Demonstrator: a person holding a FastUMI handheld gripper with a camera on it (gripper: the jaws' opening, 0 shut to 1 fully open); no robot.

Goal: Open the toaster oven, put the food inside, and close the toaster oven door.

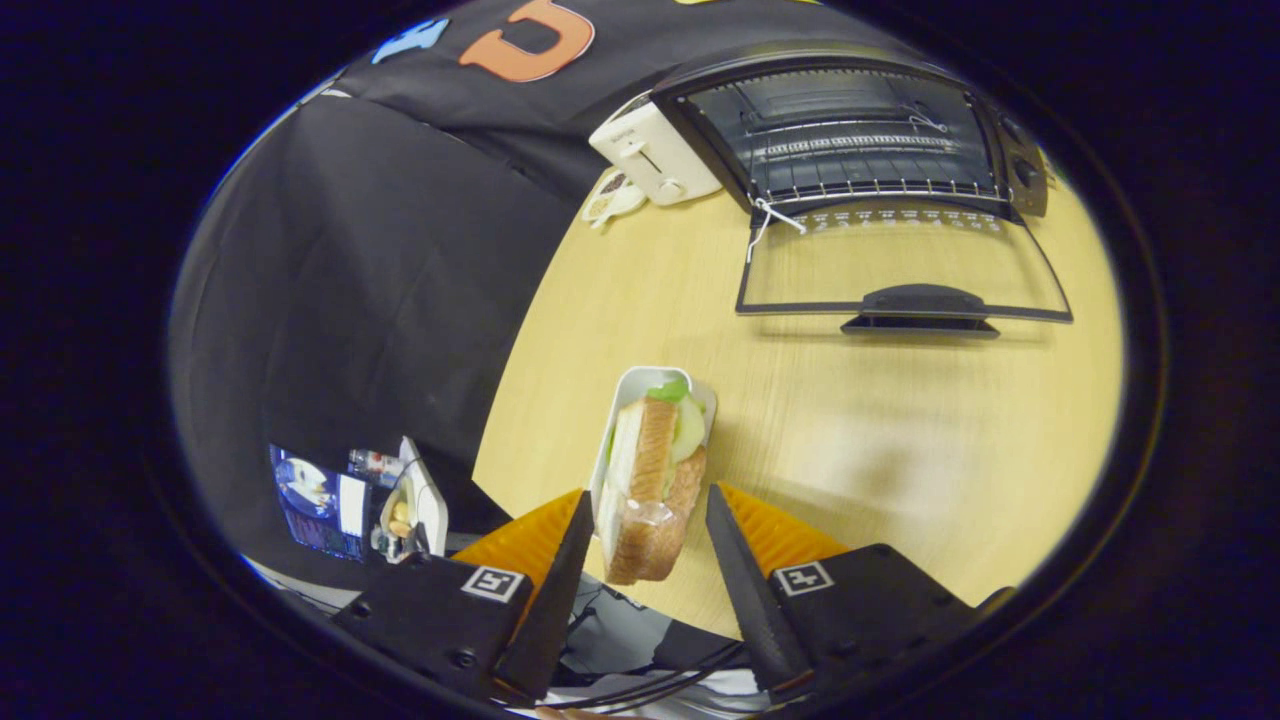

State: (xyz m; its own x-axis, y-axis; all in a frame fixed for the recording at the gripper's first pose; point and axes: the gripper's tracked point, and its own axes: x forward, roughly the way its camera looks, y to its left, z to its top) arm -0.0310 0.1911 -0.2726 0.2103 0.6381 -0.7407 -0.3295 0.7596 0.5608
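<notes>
Gripper: we see the gripper (pixel 645 520) with its fingers spread wide, one on each side of the sandwich; the left fingertip (pixel 578 520) is just beside the dish, the right one stands a little apart, and neither presses on anything.
Sandwich: the sandwich (pixel 652 480) lies in a white dish (pixel 628 385) — sliced bread with green leaves and a pale slice showing at its far end, clear wrap around its near end.
Table: the dish rests near the edge of a pale wooden table (pixel 880 420).
Toaster oven: the toaster oven (pixel 850 130) sits at the far side of the table, well beyond the fingers.
Oven door: the glass door (pixel 905 270) is folded down flat — the wire rack (pixel 860 150) inside is exposed.
Toaster: a white toaster (pixel 652 152) stands just beside the oven.
String: we notice a white string (pixel 768 222) at the door's hinge corner.
</notes>
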